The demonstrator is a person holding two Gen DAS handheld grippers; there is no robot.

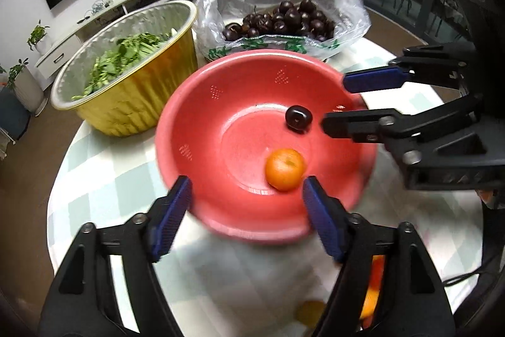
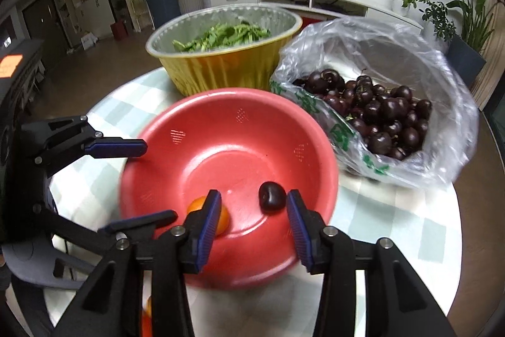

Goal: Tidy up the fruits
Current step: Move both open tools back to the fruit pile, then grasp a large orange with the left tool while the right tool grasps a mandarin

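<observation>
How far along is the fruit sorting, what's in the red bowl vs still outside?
Done: one orange fruit and one dark cherry lie in the red bowl.
In hand: nothing; the left gripper and the right gripper are both open and empty over the bowl.
Left: a pile of cherries in the plastic bag, and more orange fruit on the table near the left gripper. Barely started.

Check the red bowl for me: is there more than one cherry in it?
No. The red bowl holds a single dark cherry and one small orange; the other cherries are in the plastic bag.
</observation>
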